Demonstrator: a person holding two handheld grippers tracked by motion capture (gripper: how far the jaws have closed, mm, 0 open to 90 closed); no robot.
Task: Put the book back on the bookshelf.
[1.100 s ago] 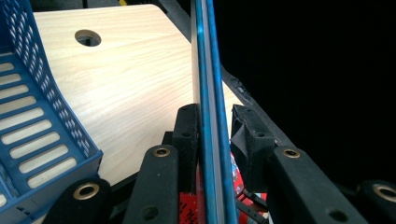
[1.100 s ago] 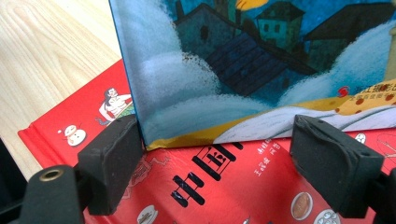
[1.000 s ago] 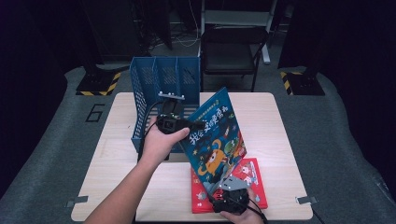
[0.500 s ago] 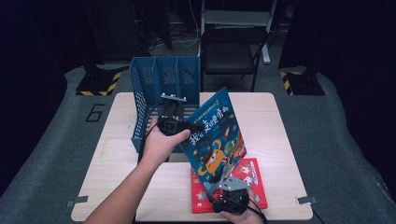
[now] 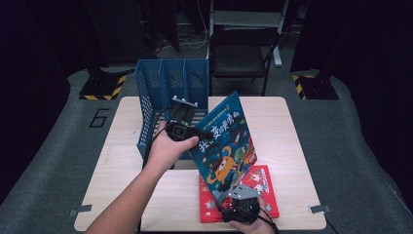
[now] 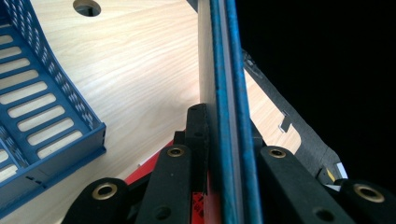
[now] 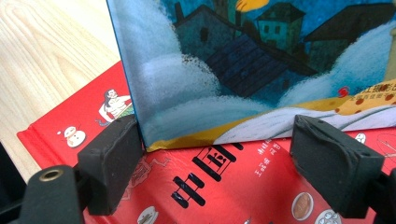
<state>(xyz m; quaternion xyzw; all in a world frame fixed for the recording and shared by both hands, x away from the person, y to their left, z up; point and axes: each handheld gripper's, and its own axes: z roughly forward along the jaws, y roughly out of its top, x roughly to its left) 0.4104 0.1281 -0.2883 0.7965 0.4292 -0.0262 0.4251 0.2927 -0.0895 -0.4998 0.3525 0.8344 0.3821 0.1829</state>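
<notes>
**A:** So, the left gripper (image 5: 187, 130) has just been closing its jaws, and in the left gripper view they're now pinched right on the edge of the blue book (image 6: 227, 93). A second ago they sat a bit looser.

**B:** Where's the book itself?

**A:** Tilted up on its lower edge, resting on the red book (image 5: 263, 190) that lies flat on the counter (image 5: 287, 126), just right of the blue file rack (image 5: 165, 83).

**B:** And the right gripper (image 5: 239, 207)?

**A:** Jaws spread wide at the blue book's bottom corner, more propping than gripping.

**B:** Then the left has it now. I'd guess it's headed for a rack slot.
</notes>
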